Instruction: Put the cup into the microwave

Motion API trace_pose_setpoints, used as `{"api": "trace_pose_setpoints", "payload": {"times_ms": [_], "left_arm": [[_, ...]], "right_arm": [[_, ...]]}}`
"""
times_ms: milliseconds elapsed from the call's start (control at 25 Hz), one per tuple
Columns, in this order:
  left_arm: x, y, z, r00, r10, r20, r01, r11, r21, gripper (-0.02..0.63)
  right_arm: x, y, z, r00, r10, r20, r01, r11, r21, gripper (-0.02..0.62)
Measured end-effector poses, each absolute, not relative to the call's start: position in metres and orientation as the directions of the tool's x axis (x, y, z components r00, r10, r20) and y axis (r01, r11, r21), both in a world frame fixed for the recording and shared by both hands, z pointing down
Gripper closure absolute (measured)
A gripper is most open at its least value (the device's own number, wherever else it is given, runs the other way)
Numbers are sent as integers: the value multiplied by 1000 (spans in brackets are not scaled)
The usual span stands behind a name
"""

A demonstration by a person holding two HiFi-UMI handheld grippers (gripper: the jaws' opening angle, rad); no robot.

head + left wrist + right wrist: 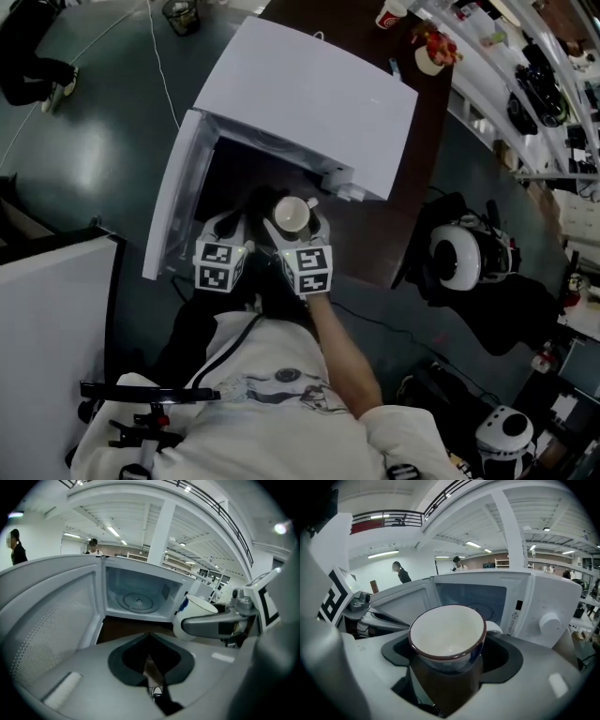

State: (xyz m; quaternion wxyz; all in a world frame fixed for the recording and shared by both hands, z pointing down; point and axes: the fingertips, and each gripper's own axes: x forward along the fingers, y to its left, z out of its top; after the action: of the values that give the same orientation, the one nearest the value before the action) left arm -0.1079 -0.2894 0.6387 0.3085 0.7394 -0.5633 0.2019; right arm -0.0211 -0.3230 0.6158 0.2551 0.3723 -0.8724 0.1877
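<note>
My right hand-held gripper [298,231]: clenched on the white, dark-rimmed cup [446,634], kept upright so it rides level, just before the open microwave [534,606]. My left hand-held gripper [150,638]: closed, empty, alongside. Door [51,616] swung wide left; glass turntable [139,603] bare, room to enter.
</note>
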Motion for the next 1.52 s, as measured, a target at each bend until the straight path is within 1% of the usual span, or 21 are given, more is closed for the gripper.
{"api": "trace_pose_setpoints", "payload": {"times_ms": [120,320,480,1120,1520], "left_arm": [[-114,-293,641,275,-707,652,-960,-164,227,606],[-117,-304,645,276,-706,652,-959,-164,229,606],[-115,-297,650,273,-686,675,-960,-143,243,606],[-122,-298,662,279,-655,702,-958,-141,249,606],[-117,-288,666,293,-634,716,-955,-154,255,606]], "right_arm": [[-31,-333,619,-603,-549,579,-740,657,-147,187],[-40,-371,619,-604,-581,545,-753,640,-152,189],[-51,-389,627,-614,-573,542,-747,645,-164,189],[-67,-471,660,-532,-667,522,-824,549,-138,189],[-74,-516,656,-489,-741,461,-860,497,-113,190]]}}
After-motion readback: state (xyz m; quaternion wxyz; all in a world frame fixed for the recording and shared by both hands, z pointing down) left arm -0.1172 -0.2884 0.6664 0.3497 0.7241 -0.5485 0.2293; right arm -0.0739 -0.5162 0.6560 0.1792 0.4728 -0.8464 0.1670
